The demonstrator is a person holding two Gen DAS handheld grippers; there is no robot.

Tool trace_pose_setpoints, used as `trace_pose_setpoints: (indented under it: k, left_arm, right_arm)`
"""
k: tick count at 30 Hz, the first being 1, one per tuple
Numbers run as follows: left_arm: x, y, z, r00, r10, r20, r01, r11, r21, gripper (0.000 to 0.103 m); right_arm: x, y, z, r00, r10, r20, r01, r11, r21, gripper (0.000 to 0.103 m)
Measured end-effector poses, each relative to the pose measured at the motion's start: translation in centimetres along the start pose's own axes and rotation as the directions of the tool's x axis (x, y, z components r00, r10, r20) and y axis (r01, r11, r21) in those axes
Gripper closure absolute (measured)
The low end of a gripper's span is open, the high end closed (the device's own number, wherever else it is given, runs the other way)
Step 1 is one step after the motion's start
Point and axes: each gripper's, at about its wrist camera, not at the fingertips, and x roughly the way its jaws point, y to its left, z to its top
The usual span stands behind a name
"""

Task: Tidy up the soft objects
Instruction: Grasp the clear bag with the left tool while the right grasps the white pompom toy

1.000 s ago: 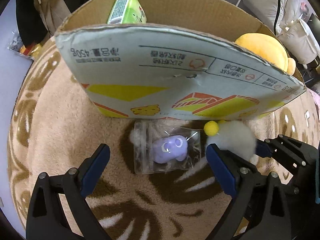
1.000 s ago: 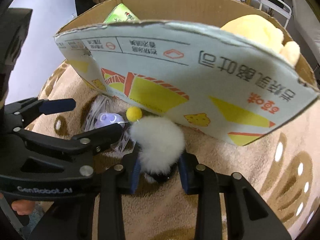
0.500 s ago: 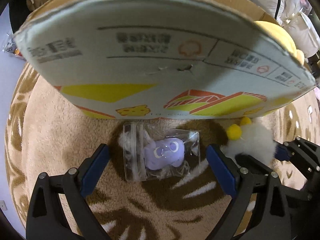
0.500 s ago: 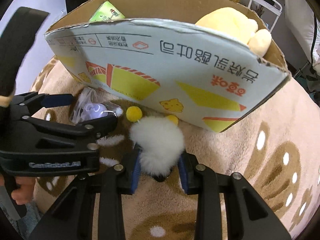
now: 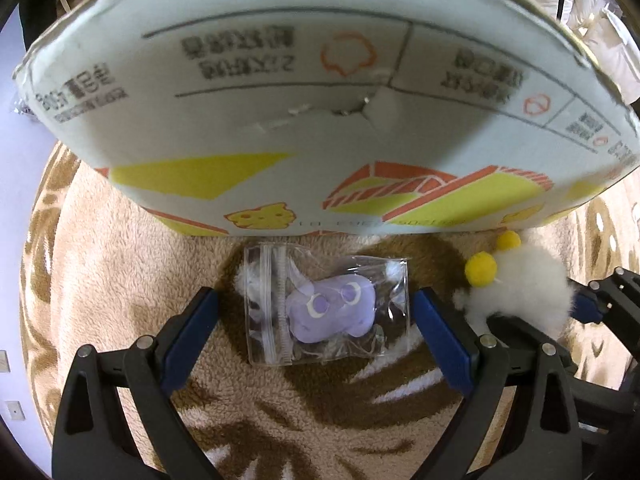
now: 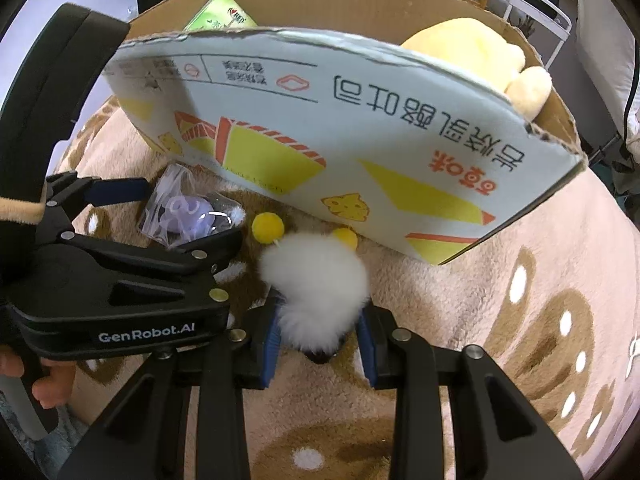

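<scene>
A clear zip bag with a purple plush toy (image 5: 332, 310) lies on the beige rug just in front of the cardboard box (image 5: 312, 92). My left gripper (image 5: 316, 328) is open, its blue pads either side of the bag, not touching it. The bag also shows in the right wrist view (image 6: 188, 212). My right gripper (image 6: 320, 332) is shut on a white fluffy pompom toy (image 6: 316, 284) with yellow balls (image 6: 268, 227), held just above the rug near the box's front flap. The pompom shows at the right of the left wrist view (image 5: 528, 292).
The box (image 6: 360, 128) holds a yellow plush (image 6: 480, 52) and a green packet (image 6: 220, 16). Its printed front flap hangs out over the rug. The patterned rug (image 6: 520, 280) spreads to the right. Furniture and clutter stand behind the box.
My left gripper has moved forward and down, closing in around the bag. My right gripper has lifted slightly and drawn back with the pompom.
</scene>
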Motion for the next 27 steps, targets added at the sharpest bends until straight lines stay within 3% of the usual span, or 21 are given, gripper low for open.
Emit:
trace_pose_setpoints:
  k: [6,13,22,27]
  left_arm:
    - [0.4,-0.7,-0.7,1.0,0.015,0.007,-0.015,1.0,0.004,0.009]
    - [-0.1,-0.4,-1.9,0.999,0.047,0.01,-0.047,0.999,0.02,0.027]
    - [-1.4,-0.8,-3.4,0.998,0.059,0.018,-0.059,0.998,0.018,0.03]
    - [-2.1,-0.1,-4.2,0.999,0.027,0.036,-0.026,0.999,-0.038,0.032]
  right_arm:
    - [0.1,1.0,-0.4,1.0,-0.014,0.001,0.014,1.0,-0.016,0.068]
    - [-0.1,1.4,-0.6,1.0,0.001,0.011,-0.001,1.0,0.018,0.068]
    - [-1.2,1.1,-0.9,0.999,-0.012,0.042,0.012,1.0,0.009,0.068]
    - [-2.3,-0.1,-1.5,0.998,-0.008,0.056,0.006,0.999,0.037,0.068]
